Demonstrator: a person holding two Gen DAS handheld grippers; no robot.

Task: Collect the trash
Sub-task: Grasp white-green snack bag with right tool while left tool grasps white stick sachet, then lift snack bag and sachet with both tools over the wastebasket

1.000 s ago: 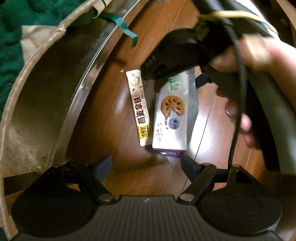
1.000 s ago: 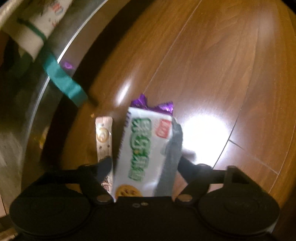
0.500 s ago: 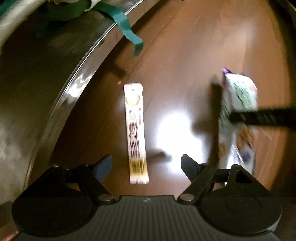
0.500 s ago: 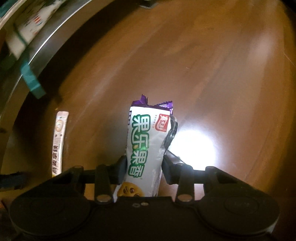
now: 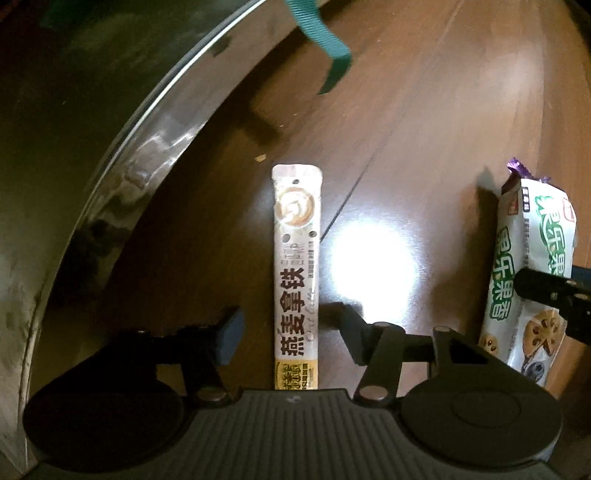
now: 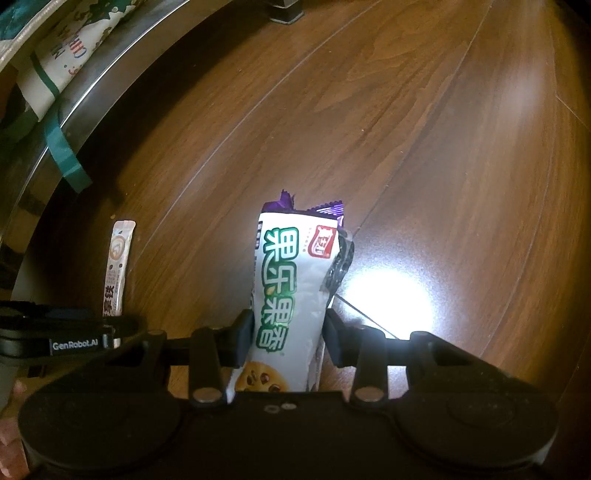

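Observation:
A long white oat latte sachet point(image 5: 295, 273) lies flat on the wooden floor point(image 5: 424, 122). My left gripper point(image 5: 290, 334) is open, its fingers on either side of the sachet's near end, not touching it. My right gripper point(image 6: 288, 336) is shut on a white and purple cookie wrapper point(image 6: 288, 291) and holds it above the floor. The wrapper also shows at the right in the left wrist view point(image 5: 528, 280), and the sachet at the left in the right wrist view point(image 6: 118, 266).
A curved shiny metal rim point(image 5: 155, 122) runs along the left, with a green strap point(image 5: 325, 33) hanging over it. In the right wrist view a printed cloth point(image 6: 70, 48) lies behind the rim. A furniture foot point(image 6: 286, 11) stands at the far top.
My right gripper closed on the cookie wrapper and lifted it away to the right. My left gripper moved forward so its open fingers now straddle the sachet's near end.

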